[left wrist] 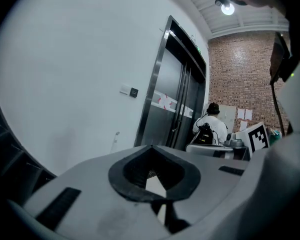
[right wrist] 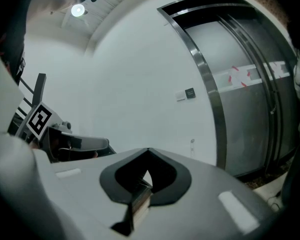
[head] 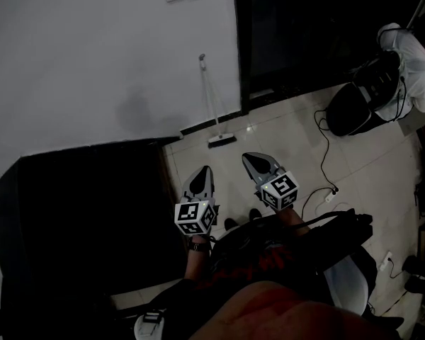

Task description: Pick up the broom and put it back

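The broom (head: 214, 115) leans upright against the white wall, its brush head (head: 222, 140) on the tiled floor by the dark skirting. Its thin handle also shows far off in the left gripper view (left wrist: 115, 140) and in the right gripper view (right wrist: 192, 147). My left gripper (head: 202, 173) and my right gripper (head: 255, 159) hang side by side above the floor, short of the broom and pointing toward it. Both are shut with nothing between the jaws, as seen on the left gripper (left wrist: 151, 147) and the right gripper (right wrist: 149, 150).
A large dark block (head: 85, 218) fills the floor at the left. A steel lift door (head: 297, 27) stands right of the broom. A person in white (head: 407, 62) with a black backpack (head: 354, 108) is at the far right. A cable (head: 324, 168) trails across the tiles.
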Available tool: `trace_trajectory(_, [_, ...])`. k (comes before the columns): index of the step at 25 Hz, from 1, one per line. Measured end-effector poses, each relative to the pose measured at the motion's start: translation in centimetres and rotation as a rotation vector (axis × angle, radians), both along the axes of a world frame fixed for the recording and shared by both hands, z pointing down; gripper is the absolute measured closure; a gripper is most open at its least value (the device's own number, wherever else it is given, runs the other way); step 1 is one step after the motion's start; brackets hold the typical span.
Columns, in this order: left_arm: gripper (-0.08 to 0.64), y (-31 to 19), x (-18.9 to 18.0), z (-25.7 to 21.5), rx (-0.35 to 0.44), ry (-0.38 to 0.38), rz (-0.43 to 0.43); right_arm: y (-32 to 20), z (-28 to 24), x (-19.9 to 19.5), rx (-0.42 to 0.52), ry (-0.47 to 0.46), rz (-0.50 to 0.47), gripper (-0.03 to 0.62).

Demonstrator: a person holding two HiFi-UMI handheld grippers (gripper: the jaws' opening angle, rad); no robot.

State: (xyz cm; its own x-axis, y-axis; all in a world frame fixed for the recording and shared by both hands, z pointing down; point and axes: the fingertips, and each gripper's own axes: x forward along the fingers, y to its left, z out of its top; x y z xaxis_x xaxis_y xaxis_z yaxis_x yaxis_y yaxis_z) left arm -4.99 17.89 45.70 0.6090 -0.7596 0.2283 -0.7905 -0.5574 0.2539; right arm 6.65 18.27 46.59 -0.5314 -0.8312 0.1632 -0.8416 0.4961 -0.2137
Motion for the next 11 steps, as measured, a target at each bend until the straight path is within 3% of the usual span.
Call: trace_trajectory(11, [0.555, 0.48, 0.20, 0.13, -0.018, -0.006, 0.005, 0.43, -0.01, 0.44, -0.016, -0.021, -0.002, 0.592])
